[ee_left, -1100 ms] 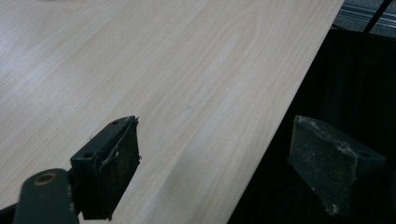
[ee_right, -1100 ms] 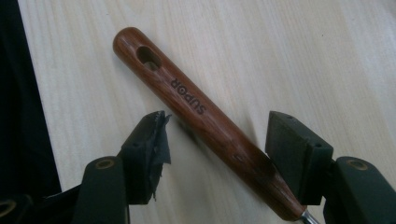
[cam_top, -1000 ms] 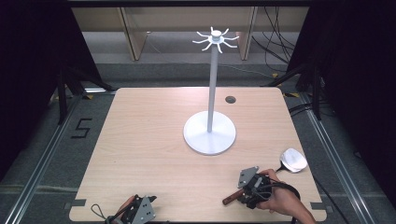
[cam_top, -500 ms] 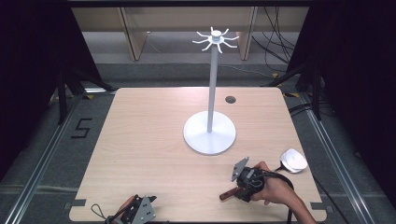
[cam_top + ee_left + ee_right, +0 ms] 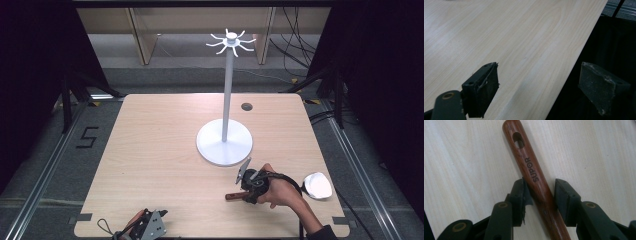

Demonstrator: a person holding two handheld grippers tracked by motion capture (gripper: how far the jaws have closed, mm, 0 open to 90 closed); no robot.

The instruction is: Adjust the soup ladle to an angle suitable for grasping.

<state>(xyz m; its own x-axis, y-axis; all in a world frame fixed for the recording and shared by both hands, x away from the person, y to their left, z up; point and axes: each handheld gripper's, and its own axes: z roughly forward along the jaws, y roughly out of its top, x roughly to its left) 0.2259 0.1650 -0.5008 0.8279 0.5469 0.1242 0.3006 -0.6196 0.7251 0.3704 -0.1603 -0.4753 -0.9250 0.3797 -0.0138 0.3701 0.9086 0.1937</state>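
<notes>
The ladle's wooden handle (image 5: 536, 185) is seen lying on the table (image 5: 150, 150) between the right gripper's (image 5: 539, 192) jaws, which have just been closing; one pad touches it, the other stands just clear. The left gripper (image 5: 539, 90) is held wide open and empty at the table's near edge.

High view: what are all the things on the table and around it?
table: one, light wood, middle
stand: one, white, hooks on top, far half of the table
utensil: one, brown wooden handle and silvery head, near right of the table
round hole: one, dark, far right of the table
floor mark 5: one, dark, left of the table
left gripper: one, black jaws open, near table edge
right gripper: one, black jaws just been closing, utensil's handle between them
</notes>
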